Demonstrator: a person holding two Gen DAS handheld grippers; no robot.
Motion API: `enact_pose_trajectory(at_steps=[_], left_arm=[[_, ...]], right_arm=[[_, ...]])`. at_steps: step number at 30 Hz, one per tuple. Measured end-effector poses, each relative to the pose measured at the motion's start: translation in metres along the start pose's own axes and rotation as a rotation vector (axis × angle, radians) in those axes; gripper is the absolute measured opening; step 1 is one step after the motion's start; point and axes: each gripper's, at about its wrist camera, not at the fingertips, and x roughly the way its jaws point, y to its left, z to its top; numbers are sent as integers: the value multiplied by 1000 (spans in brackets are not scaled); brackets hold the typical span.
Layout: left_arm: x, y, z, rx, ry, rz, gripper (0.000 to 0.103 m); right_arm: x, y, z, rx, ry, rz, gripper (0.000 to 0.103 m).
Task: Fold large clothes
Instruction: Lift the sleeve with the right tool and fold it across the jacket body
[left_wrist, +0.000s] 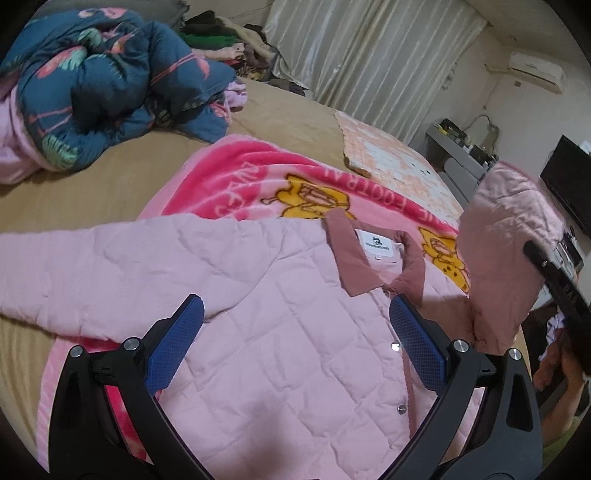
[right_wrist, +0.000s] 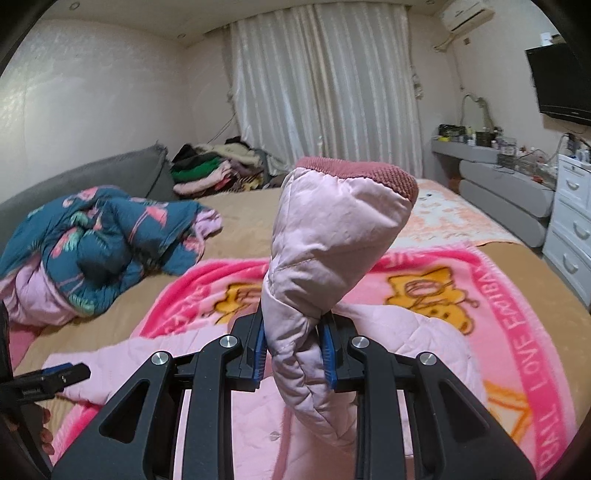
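Observation:
A pale pink quilted jacket (left_wrist: 280, 332) with a darker pink collar (left_wrist: 354, 258) lies flat, front up, on a pink cartoon blanket (left_wrist: 258, 173) on the bed. My left gripper (left_wrist: 295, 314) hangs open just above the jacket's chest, nothing between its blue pads. My right gripper (right_wrist: 293, 339) is shut on the jacket's sleeve (right_wrist: 332, 236), which stands up from the jaws with its knitted cuff (right_wrist: 362, 171) on top. In the left wrist view that lifted sleeve (left_wrist: 509, 240) hangs at the right. The other sleeve (left_wrist: 92, 266) lies stretched out to the left.
A crumpled blue floral quilt (left_wrist: 110, 85) lies at the far left of the bed. Folded clothes (right_wrist: 214, 166) are piled by the curtain. A peach mat (left_wrist: 388, 155) covers the bed's far right. White drawers (right_wrist: 569, 221) and a grey shelf (right_wrist: 498, 184) stand to the right.

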Motion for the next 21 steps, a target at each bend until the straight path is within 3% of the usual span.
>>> enact_pose_trajectory(at_steps=[11,21], left_arm=[[15,22,-13,-107,19,-98,94],[52,23,-23,-174,94,-170,94]], right_arm=[[36,35,-53,-88,66,31,23],[60,66,-92,-211,118,8,30]])
